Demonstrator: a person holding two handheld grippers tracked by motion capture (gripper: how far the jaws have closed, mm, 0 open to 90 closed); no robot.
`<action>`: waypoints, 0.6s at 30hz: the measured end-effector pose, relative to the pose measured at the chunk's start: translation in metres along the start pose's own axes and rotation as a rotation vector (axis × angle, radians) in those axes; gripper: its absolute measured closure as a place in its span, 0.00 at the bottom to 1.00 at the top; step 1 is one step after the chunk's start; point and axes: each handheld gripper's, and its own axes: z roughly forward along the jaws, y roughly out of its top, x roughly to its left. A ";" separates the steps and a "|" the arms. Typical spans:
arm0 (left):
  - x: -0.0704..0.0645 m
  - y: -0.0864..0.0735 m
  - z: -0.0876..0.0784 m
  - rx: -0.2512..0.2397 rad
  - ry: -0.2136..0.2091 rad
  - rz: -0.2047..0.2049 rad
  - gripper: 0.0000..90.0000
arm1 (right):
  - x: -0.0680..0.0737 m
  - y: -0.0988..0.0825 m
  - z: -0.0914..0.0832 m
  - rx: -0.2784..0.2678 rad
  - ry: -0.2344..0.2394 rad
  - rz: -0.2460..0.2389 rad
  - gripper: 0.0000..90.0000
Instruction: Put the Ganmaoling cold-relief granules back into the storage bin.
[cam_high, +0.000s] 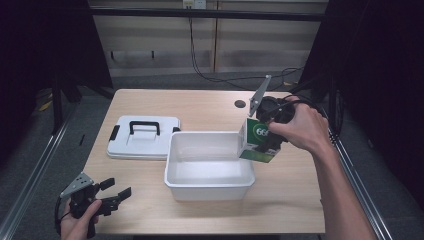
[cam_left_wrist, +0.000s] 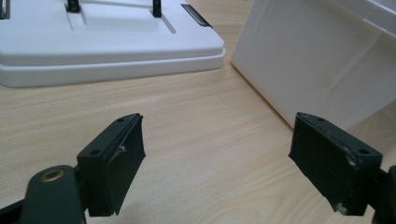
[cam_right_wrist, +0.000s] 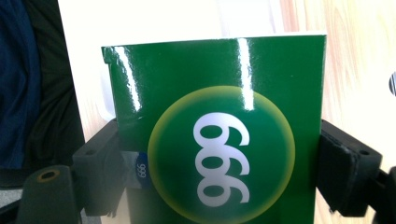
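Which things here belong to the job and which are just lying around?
In the job: green box, clamped by the right gripper at the white bin.
Lying about: white lid beside the bin; left gripper, open, idle.

Free room and obstacles on the table

Bare wood is seen between the spread jaws of the left gripper, with nothing gripped; ahead, passage is blocked by the white lid and the wall of the white bin, with a narrow gap left between them. The bin's open top is unobstructed except at its right rim, where the green box is clamped by the right gripper. The far table strip is left open.
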 end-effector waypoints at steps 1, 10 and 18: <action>0.000 0.000 0.000 0.000 0.000 0.000 0.19 | 0.000 0.000 0.000 0.000 0.000 0.000 0.17; 0.000 0.000 0.000 -0.002 0.002 0.000 0.19 | 0.002 0.021 0.013 0.021 0.027 -0.033 0.17; 0.000 0.000 -0.001 -0.002 0.003 0.000 0.19 | 0.003 0.036 0.025 0.028 0.047 -0.052 0.17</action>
